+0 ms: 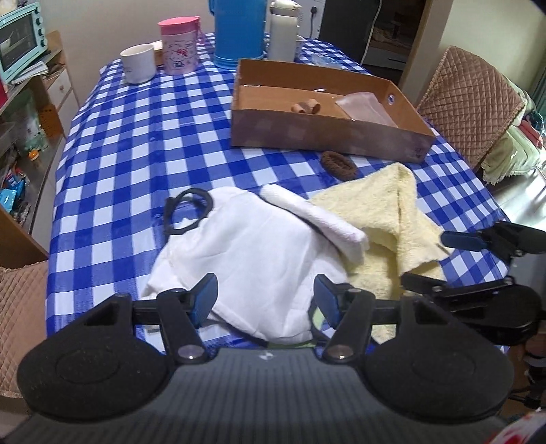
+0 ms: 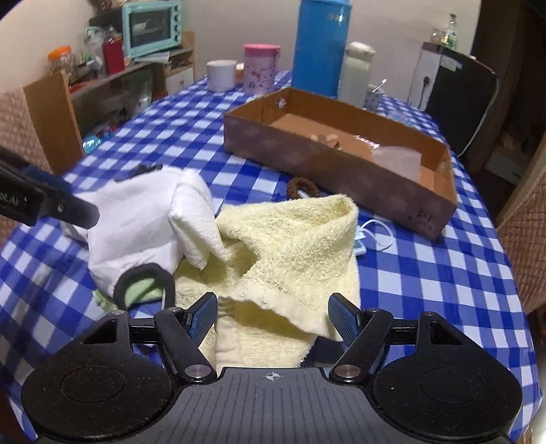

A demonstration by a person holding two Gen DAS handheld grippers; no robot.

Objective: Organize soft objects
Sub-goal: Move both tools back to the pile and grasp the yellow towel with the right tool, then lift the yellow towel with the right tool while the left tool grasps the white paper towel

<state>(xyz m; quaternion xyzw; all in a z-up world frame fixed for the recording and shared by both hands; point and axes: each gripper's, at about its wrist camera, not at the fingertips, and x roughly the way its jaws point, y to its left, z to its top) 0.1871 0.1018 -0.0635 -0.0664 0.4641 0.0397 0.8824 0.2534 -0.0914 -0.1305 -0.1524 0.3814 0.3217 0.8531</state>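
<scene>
A crumpled white cloth [image 1: 245, 252] lies on the checked tablecloth at the near edge. My left gripper [image 1: 266, 297] is open, its pads either side of the cloth's near corner. A small folded white towel [image 1: 317, 215] leans on a rumpled yellow towel [image 1: 382, 211]. My right gripper [image 2: 274, 316] is open over the yellow towel [image 2: 297, 246], with the towel's near flap between its pads. A black hair band [image 1: 186, 211] rests at the white cloth's far left. A brown scrunchie [image 1: 339, 164] lies in front of the cardboard box [image 1: 324, 136].
The box holds brown bands [image 1: 305, 106] and a pinkish bag [image 1: 365, 106]. A white mug [image 1: 138, 63], pink cup [image 1: 179, 46], blue flask [image 1: 239, 30] and white bottle [image 1: 281, 32] stand at the back. Quilted chairs flank the table. A white cable [image 2: 375, 232] lies right of the yellow towel.
</scene>
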